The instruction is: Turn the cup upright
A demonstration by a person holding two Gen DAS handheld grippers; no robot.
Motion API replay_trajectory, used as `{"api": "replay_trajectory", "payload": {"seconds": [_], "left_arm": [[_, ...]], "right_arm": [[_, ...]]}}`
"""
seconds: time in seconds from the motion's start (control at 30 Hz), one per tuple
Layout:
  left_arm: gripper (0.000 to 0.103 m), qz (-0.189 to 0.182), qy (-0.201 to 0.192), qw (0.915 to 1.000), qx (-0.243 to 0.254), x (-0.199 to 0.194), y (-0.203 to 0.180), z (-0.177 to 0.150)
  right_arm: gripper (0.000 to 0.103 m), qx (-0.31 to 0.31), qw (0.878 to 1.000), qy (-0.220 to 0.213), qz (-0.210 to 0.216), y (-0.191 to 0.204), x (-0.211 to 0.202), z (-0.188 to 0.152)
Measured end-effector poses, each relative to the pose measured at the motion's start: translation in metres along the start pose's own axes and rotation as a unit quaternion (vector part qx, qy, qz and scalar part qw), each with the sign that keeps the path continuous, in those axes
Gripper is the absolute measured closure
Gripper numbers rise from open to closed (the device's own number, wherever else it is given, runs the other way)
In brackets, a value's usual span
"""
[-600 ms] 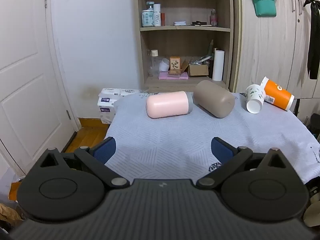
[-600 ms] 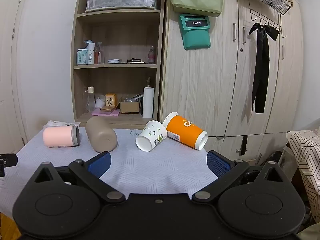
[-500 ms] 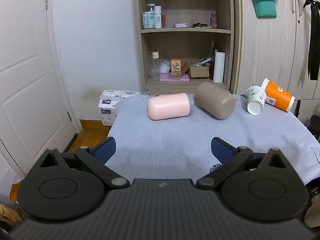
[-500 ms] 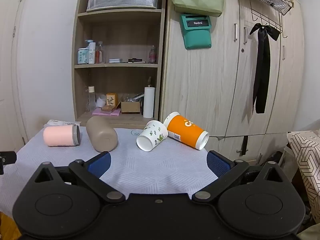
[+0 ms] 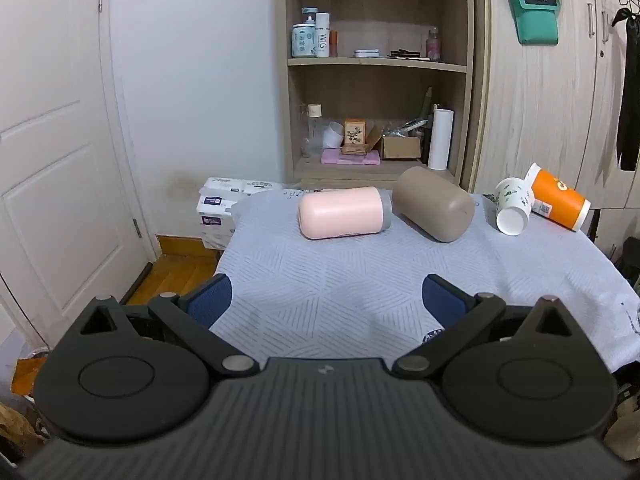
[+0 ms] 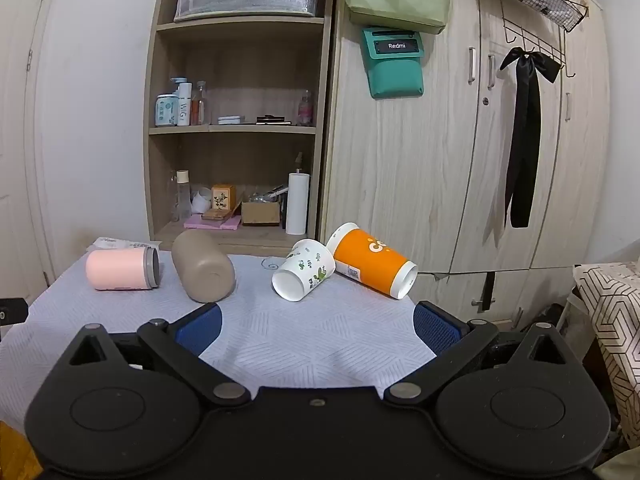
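Observation:
Several cups lie on their sides on the table's grey-blue cloth point(image 5: 360, 292): a pink cup point(image 5: 344, 212) point(image 6: 122, 269), a brown cup point(image 5: 434, 203) point(image 6: 203, 265), a white cup with green print point(image 5: 513, 210) point(image 6: 303, 269) and an orange cup point(image 5: 558, 197) point(image 6: 372, 262). My left gripper point(image 5: 326, 299) is open and empty over the near edge, facing the pink cup. My right gripper point(image 6: 316, 324) is open and empty over the near edge, short of the white cup.
A wooden shelf unit point(image 5: 376, 80) with bottles and boxes stands behind the table. A wardrobe point(image 6: 460, 140) with a black ribbon is at the right. A white door point(image 5: 52, 160) and stacked tissue packs point(image 5: 224, 208) are at the left.
Both grippers have risen or pulled back slightly, so the cups sit a little lower in the views. No cup has moved.

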State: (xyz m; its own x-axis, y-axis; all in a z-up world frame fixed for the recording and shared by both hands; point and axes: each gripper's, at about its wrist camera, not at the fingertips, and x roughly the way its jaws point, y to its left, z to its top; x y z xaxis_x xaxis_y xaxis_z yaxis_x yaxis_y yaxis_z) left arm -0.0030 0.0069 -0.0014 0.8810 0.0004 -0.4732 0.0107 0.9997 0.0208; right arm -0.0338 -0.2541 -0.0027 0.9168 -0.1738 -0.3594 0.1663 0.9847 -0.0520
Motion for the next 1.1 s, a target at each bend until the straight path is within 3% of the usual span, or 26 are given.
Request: {"api": "replay_trajectory", "payload": {"seconds": [1.1], "left_arm": [[0.0, -0.025, 0.004, 0.9996, -0.015, 0.022, 0.006, -0.004]], "right_arm": [[0.0, -0.005, 1.0, 0.014, -0.004, 0.002, 0.017, 0.0]]}}
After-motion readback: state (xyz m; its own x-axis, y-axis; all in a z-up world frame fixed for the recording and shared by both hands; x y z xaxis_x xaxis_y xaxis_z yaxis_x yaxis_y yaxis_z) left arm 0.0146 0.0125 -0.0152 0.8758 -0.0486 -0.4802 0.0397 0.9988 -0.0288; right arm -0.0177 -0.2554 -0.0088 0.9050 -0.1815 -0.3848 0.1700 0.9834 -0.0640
